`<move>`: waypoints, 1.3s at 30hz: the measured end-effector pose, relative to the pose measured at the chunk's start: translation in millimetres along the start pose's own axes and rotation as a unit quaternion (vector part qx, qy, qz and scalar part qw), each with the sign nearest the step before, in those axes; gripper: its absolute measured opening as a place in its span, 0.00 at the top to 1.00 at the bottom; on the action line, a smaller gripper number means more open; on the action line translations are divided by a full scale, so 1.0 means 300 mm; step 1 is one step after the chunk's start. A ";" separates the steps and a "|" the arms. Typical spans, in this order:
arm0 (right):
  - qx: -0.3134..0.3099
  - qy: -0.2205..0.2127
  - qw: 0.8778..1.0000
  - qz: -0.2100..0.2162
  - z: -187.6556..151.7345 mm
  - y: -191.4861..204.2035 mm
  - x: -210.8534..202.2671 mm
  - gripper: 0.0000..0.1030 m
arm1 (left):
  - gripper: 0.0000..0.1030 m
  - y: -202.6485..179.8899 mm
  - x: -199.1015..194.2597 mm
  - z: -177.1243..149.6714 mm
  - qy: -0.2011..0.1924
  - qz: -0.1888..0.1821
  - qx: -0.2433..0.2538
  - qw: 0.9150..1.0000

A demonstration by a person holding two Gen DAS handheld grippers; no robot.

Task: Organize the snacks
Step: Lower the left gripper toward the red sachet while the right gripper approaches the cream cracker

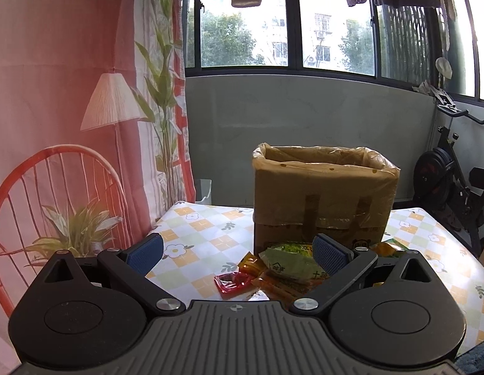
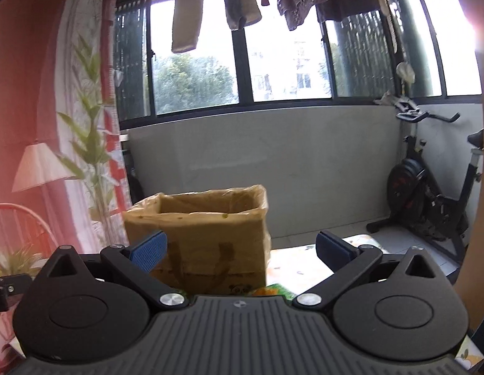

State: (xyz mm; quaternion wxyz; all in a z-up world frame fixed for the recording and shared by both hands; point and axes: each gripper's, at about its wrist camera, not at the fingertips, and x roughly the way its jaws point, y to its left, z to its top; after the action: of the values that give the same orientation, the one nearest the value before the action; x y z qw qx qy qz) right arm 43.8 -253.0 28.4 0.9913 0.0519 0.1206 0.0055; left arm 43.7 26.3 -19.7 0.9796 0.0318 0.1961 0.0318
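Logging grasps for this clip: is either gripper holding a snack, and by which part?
Nothing is held. The left gripper and right gripper are both open and empty.

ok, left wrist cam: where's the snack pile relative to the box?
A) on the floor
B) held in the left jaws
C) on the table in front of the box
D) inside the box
C: the green, orange and red snack packets lie on the checked floral tablecloth right in front of the plastic-lined cardboard box, while the left gripper is open and holds nothing.
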 end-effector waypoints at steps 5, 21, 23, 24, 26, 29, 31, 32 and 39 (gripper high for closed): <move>0.012 0.024 0.999 0.017 -0.007 -0.014 0.131 0.00 | 0.08 -0.008 0.143 -0.003 0.027 -0.003 0.010 1.000; -0.109 0.136 0.985 0.005 -0.311 -0.127 0.469 0.28 | 0.09 0.039 0.409 -0.157 0.099 -0.001 -0.027 0.995; -0.113 0.163 0.980 0.000 -0.393 -0.144 0.504 0.35 | 0.10 0.042 0.427 -0.177 0.106 -0.001 -0.032 0.994; -0.109 0.171 0.979 0.000 -0.420 -0.151 0.518 0.36 | 0.10 0.042 0.436 -0.188 0.110 -0.002 -0.037 0.993; -0.105 0.195 0.975 0.011 -0.485 -0.169 0.562 0.36 | 0.09 0.037 0.459 -0.215 0.121 -0.002 -0.044 0.992; -0.112 0.229 0.967 0.021 -0.545 -0.171 0.635 0.45 | 0.10 0.021 0.499 -0.244 0.141 -0.005 -0.042 0.989; -0.099 0.222 0.970 0.029 -0.549 -0.178 0.648 0.46 | 0.10 0.015 0.509 -0.254 0.143 -0.005 -0.037 0.989; -0.091 0.223 0.970 0.036 -0.549 -0.182 0.655 0.46 | 0.10 0.015 0.512 -0.257 0.144 -0.005 -0.036 0.989; -0.090 0.195 0.974 0.067 -0.575 -0.195 0.650 0.42 | 0.10 0.008 0.549 -0.284 0.166 -0.006 -0.034 0.985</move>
State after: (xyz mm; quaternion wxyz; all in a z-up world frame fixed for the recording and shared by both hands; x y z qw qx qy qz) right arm 191.6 -289.2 -190.8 0.9469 -0.0319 0.3064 0.0926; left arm 162.4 45.2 -160.9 0.9340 -0.0085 0.3552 0.0370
